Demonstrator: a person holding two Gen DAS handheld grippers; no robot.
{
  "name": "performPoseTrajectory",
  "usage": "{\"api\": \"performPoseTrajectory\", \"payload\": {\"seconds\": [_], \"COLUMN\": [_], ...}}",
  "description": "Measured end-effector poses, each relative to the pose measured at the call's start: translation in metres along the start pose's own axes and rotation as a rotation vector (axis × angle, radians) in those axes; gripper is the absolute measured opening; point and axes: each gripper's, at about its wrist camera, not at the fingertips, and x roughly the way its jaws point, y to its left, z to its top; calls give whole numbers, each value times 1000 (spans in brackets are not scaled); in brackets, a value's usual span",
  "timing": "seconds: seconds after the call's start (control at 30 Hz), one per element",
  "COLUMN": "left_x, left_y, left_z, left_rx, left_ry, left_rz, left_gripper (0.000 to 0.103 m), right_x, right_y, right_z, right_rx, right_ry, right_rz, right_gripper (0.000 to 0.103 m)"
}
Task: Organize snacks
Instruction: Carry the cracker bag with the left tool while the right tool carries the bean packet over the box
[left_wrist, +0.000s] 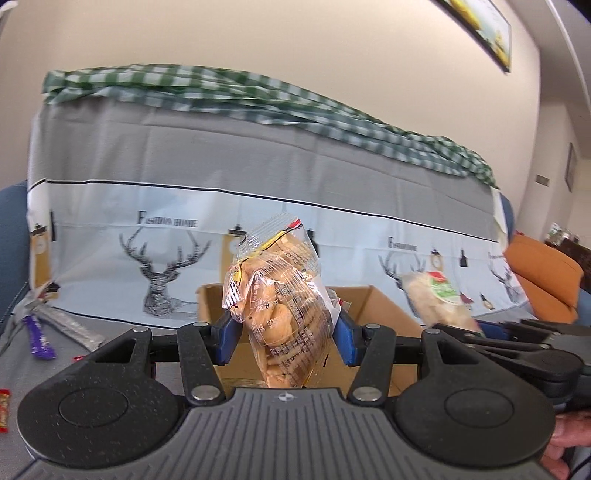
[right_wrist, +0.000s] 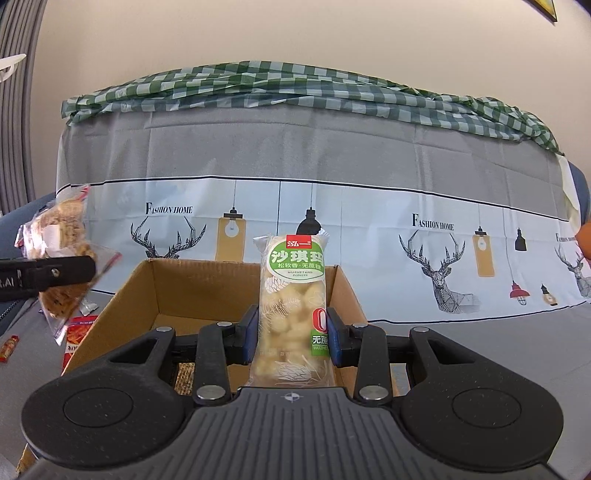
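My left gripper (left_wrist: 282, 334) is shut on a clear bag of biscuits (left_wrist: 277, 291) and holds it upright above an open cardboard box (left_wrist: 373, 306). My right gripper (right_wrist: 291, 332) is shut on a pale sachima bar with a green label (right_wrist: 293, 302), upright over the same box (right_wrist: 192, 284). The left gripper and its biscuit bag also show at the left of the right wrist view (right_wrist: 59, 236). The right gripper's bar shows at the right of the left wrist view (left_wrist: 439, 299).
Loose snacks lie on the grey cloth left of the box: a purple stick (left_wrist: 38, 338), a silver packet (left_wrist: 68, 326), a red packet (right_wrist: 77, 334) and small red sweets (right_wrist: 9, 347). A sofa back with a deer-print cover (right_wrist: 295, 206) rises behind. An orange cushion (left_wrist: 543, 280) is at right.
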Motion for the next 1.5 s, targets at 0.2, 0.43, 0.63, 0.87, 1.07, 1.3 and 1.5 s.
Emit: {"api": "performPoseTrajectory", "payload": {"seconds": [0.2, 0.43, 0.63, 0.87, 1.07, 1.3, 1.5], "left_x": [1, -1, 0, 0, 1, 1, 1], "left_y": [-6, -7, -7, -13, -13, -14, -14], "left_z": [-3, -4, -4, -7, -7, -7, -7], "left_rx": [14, 14, 21, 45, 42, 47, 48], "left_ry": [1, -3, -2, 0, 3, 2, 3], "left_rz": [-29, -39, -49, -67, -70, -72, -73], "left_gripper": [58, 58, 58, 58, 58, 58, 58], "right_x": [2, 2, 2, 2, 2, 2, 2], "right_y": [4, 3, 2, 3, 4, 5, 5], "right_z": [0, 0, 0, 0, 0, 1, 0], "right_rx": [-11, -20, -15, -15, -13, -13, -14], "right_ry": [2, 0, 1, 3, 4, 5, 2], "right_rz": [3, 7, 6, 6, 4, 5, 5], "right_gripper": [38, 38, 38, 38, 38, 38, 38]}}
